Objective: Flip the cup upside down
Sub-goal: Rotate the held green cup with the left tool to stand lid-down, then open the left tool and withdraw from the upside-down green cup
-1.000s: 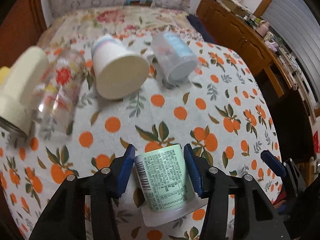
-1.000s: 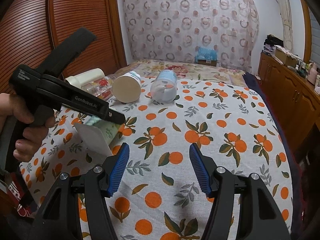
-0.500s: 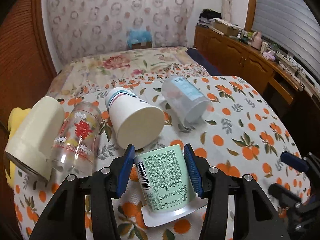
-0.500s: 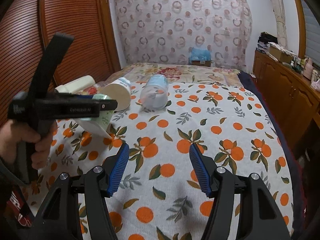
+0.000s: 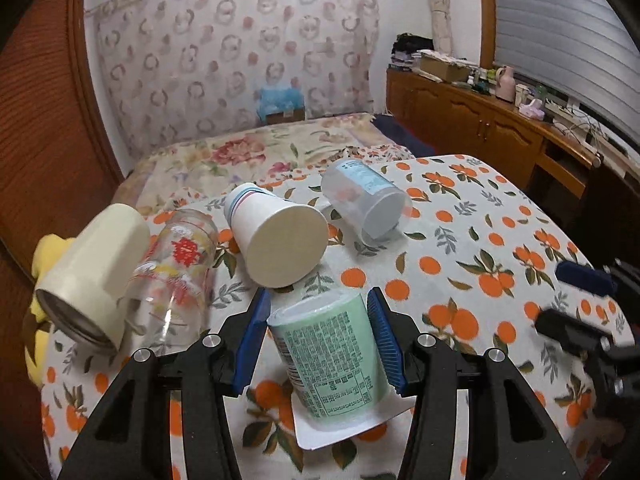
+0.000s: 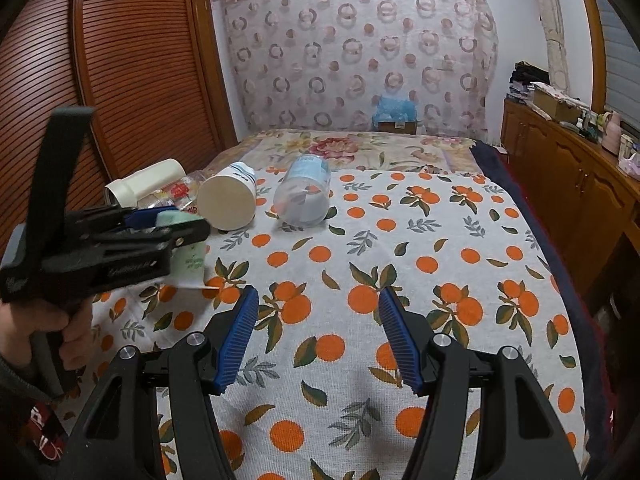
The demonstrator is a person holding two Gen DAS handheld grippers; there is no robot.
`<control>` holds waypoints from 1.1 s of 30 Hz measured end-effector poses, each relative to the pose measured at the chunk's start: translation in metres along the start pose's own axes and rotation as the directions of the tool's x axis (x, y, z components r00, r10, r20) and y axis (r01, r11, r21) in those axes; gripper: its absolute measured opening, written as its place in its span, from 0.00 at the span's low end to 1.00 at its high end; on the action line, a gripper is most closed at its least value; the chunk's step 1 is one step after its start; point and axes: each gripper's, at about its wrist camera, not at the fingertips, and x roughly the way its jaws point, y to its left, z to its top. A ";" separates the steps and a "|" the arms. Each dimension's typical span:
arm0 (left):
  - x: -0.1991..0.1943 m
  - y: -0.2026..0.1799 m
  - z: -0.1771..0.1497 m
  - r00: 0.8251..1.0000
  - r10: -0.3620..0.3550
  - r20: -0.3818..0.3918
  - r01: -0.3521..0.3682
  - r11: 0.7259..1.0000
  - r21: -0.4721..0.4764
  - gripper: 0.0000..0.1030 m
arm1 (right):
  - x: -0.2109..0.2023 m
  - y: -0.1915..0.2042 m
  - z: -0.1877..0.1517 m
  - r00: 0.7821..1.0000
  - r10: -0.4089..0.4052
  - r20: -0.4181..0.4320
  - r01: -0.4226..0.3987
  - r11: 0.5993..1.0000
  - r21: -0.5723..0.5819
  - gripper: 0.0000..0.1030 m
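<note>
My left gripper (image 5: 318,312) is shut on a pale green printed cup (image 5: 334,360) with a white square rim flange. The cup is held off the table, its closed base pointing away from me and the flanged mouth toward the camera. In the right wrist view the left gripper (image 6: 172,228) shows at the left, held level above the tablecloth with the green cup (image 6: 188,248) partly hidden in it. My right gripper (image 6: 316,320) is open and empty, over the orange-print tablecloth (image 6: 440,264).
Several cups lie on their sides at the back left: a cream tumbler (image 5: 94,276), a clear printed glass (image 5: 176,276), a white paper cup (image 5: 276,236) and a clear plastic cup (image 5: 366,202). A wooden cabinet (image 5: 500,132) stands right, a bed behind.
The left gripper has tilted up from pointing down at the table toward level, carrying the green cup with it. The right gripper has stayed open and almost still.
</note>
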 end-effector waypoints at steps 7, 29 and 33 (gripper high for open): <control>-0.018 -0.008 -0.020 1.000 -0.014 -0.011 0.015 1.000 0.022 0.45 | 0.000 0.000 -0.001 1.000 -0.003 0.000 0.003 1.000 0.004 0.63; -0.042 0.001 -0.042 0.998 -0.062 0.021 0.062 0.997 -0.040 0.71 | 0.002 0.015 0.000 1.000 0.003 0.007 -0.003 1.000 -0.003 0.63; -0.051 0.006 -0.042 0.998 -0.048 0.046 0.051 0.997 -0.055 0.75 | 0.001 0.021 -0.001 1.000 0.003 0.017 -0.003 1.000 0.008 0.63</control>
